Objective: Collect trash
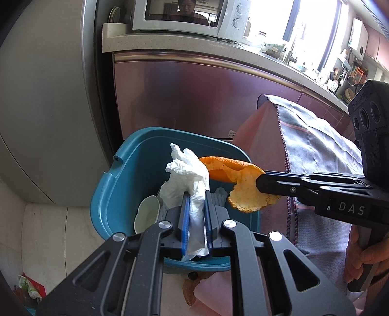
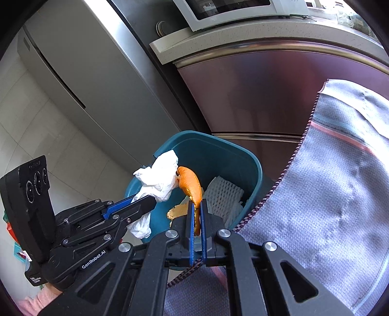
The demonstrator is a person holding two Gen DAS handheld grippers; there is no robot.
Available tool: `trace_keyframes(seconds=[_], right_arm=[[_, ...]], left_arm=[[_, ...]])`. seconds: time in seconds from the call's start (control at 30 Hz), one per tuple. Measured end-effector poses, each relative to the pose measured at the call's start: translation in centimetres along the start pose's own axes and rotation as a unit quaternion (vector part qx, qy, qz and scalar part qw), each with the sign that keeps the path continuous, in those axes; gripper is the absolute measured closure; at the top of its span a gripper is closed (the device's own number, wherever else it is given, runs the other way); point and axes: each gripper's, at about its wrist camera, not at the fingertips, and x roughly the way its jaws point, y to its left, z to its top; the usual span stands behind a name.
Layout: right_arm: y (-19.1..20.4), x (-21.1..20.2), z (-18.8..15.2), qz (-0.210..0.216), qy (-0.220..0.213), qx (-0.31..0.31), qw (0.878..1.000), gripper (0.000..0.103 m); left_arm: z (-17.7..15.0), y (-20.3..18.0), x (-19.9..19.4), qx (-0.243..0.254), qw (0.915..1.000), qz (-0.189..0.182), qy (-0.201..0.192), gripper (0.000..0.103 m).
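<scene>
A teal bin (image 1: 126,170) (image 2: 226,155) stands on the floor below both grippers. My left gripper (image 1: 197,194) (image 2: 145,198) is shut on a crumpled white tissue (image 1: 187,170) (image 2: 160,179), held over the bin's mouth. My right gripper (image 2: 197,204) (image 1: 259,181) is shut on a curved piece of orange peel (image 2: 190,184) (image 1: 233,170), also above the bin and just touching the tissue. Inside the bin lie white foam fruit netting (image 2: 223,194) (image 1: 220,194) and a pale shell-like scrap (image 1: 147,214).
A table draped in grey-and-pink cloth (image 1: 316,150) (image 2: 328,182) sits right of the bin. A steel fridge (image 1: 48,109) and maroon cabinets (image 1: 194,92) stand behind, with a microwave (image 1: 189,17) on the counter. A person's hand (image 1: 364,257) grips the right handle. Wrappers (image 1: 29,286) lie on the floor.
</scene>
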Motion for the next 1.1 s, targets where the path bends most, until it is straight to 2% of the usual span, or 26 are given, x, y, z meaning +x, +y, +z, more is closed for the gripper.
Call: trace_keyframes(seconds=[0.5, 0.63, 0.73, 0.77, 0.87, 0.9, 0.93, 1.03, 1.1], right_arm=[[0.9, 2.2, 0.8, -0.011, 0.010, -0.010, 1.000, 0.095], [0.7, 2.1, 0.7, -0.011, 0.007, -0.009, 1.000, 0.095], [0.5, 1.7, 0.4, -0.009, 0.002, -0.007, 1.000, 0.092], [0.4, 1.5, 0.3, -0.009, -0.001, -0.007, 1.000, 0.087], [0.3, 0.4, -0.2, -0.011, -0.016, -0.011, 1.000, 0.071], [0.2, 0.0, -0.4, -0.011, -0.023, -0.012, 1.000, 0.067], [0.1, -0.6, -0.7, -0.013, -0.031, -0.015, 0.999, 0.066], [-0.1, -2.6, -1.8, -0.018, -0.057, -0.020, 0.998, 0.054], [-0.1, -4.2, -2.8, -0.029, -0.077, -0.026, 0.996, 0.045]], left_arm=[[0.2, -0.3, 3.1, -0.011, 0.9998, 0.000, 0.018, 0.090], [0.1, -0.2, 3.7, -0.015, 0.9996, -0.001, 0.024, 0.085], [0.0, -0.2, 3.8, -0.018, 0.9995, -0.006, 0.026, 0.072], [-0.1, -0.2, 3.8, -0.019, 0.9995, -0.007, 0.024, 0.066], [-0.2, -0.5, 3.1, -0.016, 0.9997, -0.009, 0.014, 0.058], [-0.3, -0.5, 2.7, -0.015, 0.9998, -0.009, 0.009, 0.053], [-0.4, -0.6, 2.3, -0.013, 0.9999, -0.009, 0.002, 0.051], [-0.7, -0.8, 0.7, -0.009, 0.9996, -0.015, -0.020, 0.042], [-1.1, -0.9, -0.7, -0.007, 0.9990, -0.014, -0.042, 0.024]])
